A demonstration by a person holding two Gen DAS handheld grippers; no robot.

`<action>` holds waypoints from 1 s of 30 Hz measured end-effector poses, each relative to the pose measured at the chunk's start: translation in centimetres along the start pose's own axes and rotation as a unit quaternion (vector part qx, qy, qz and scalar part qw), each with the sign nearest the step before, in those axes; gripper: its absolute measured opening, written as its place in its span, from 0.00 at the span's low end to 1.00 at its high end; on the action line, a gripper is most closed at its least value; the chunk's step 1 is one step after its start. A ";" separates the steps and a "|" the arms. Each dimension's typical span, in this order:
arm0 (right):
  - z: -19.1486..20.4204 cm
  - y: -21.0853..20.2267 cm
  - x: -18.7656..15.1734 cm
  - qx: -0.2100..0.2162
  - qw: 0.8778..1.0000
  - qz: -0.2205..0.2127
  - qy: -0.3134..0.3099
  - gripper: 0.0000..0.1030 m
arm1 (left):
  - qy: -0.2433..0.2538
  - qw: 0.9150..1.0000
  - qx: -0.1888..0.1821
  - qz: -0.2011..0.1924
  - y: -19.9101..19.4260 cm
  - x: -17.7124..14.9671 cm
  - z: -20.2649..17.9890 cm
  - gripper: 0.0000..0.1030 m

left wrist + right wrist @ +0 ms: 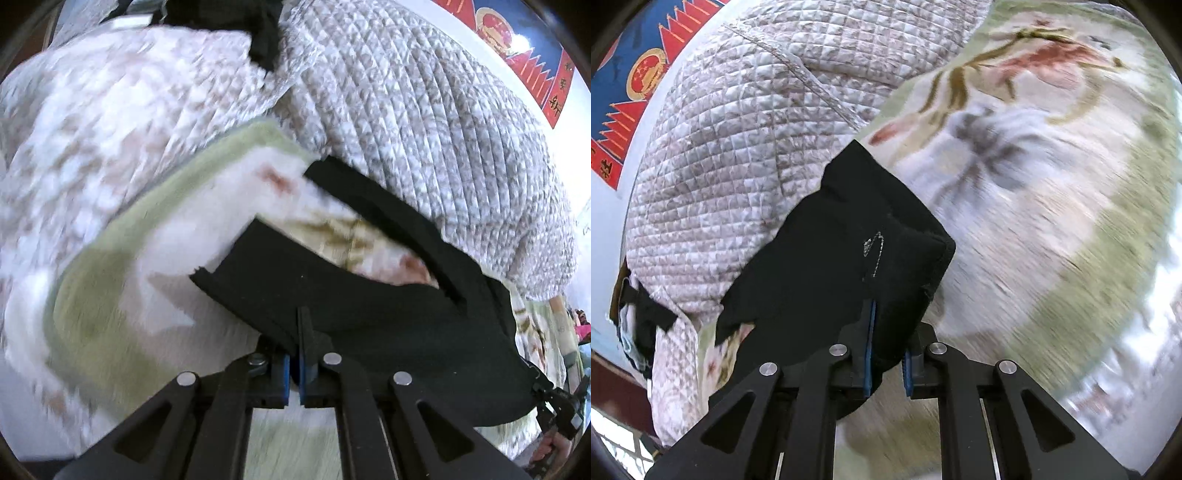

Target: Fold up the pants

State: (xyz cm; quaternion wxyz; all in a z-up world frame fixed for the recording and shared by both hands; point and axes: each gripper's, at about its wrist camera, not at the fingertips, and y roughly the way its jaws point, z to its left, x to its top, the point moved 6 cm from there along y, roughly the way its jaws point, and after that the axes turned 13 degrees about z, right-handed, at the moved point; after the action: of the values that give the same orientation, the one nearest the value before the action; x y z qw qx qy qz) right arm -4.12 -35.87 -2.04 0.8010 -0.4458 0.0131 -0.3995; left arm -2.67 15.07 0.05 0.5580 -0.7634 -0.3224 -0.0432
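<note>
Black pants [369, 314] pinched between closed jaws of left gripper [295, 332] and right gripper [890, 332].

Matt black cloth pants [369, 302] lie on a fluffy, plush green floral blanket [110, 295]. A stitched, quilted cotton cover [424, 129] is behind. Matt black plastic claw [295, 354], shiny metal pins.
</note>
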 end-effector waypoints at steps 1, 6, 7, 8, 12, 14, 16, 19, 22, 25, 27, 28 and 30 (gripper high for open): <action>-0.4 -0.2 -0.4 -0.001 1.000 0.003 0.003 0.11 | -0.002 1.000 0.000 0.005 -0.1 -0.8 0.3 0.04; -2.0 -1.2 -2.3 -0.014 1.000 0.006 0.011 0.11 | -0.008 1.000 0.007 0.026 0.2 -3.8 1.5 0.04; -2.4 -0.8 -2.3 -0.020 1.000 0.011 0.017 0.11 | -0.010 0.999 0.014 0.031 0.5 -4.0 1.7 0.04; -2.7 -0.5 -2.3 -0.024 0.999 0.015 0.023 0.11 | -0.015 0.999 0.013 0.037 0.7 -4.1 2.0 0.04; -2.8 -0.5 -2.7 -0.039 0.999 0.010 0.026 0.11 | -0.004 1.000 0.014 0.023 0.1 -4.3 1.7 0.04; -3.7 -0.1 -3.0 -0.046 0.998 0.018 0.038 0.11 | -0.002 0.999 0.022 0.032 0.7 -4.6 1.9 0.04; -4.2 0.6 -3.4 -0.050 0.997 0.029 0.048 0.13 | -0.006 0.999 0.014 0.044 0.9 -4.8 2.4 0.05; -4.5 -0.1 -3.6 -0.052 0.997 0.017 0.061 0.30 | -0.010 0.999 0.028 0.039 0.3 -4.3 2.9 0.13; -4.9 -2.0 -3.4 -0.070 0.995 -0.011 0.069 0.45 | -0.020 0.998 0.056 0.014 -1.1 -3.2 4.2 0.42; -4.1 -4.5 -2.8 -0.095 0.992 -0.060 0.052 0.45 | -0.008 0.997 0.072 -0.020 -2.2 -1.1 4.4 0.58; -2.6 -5.1 -2.2 -0.106 0.991 -0.083 0.020 0.45 | 0.012 0.997 0.076 -0.018 -1.3 0.8 3.6 0.62; -1.7 -4.8 -1.9 -0.106 0.991 -0.083 0.000 0.45 | 0.017 0.997 0.077 -0.014 -0.6 1.7 3.3 0.62; 0.9 -3.3 -1.5 -0.090 0.993 -0.063 -0.052 0.45 | 0.037 0.996 0.079 0.007 1.7 3.3 2.5 0.62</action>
State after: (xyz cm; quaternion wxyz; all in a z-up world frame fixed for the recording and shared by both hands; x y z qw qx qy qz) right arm -6.89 -35.16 0.40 0.7308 -0.5360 -0.0210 -0.4221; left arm 0.15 18.44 -0.83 0.6287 -0.7168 -0.2987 -0.0419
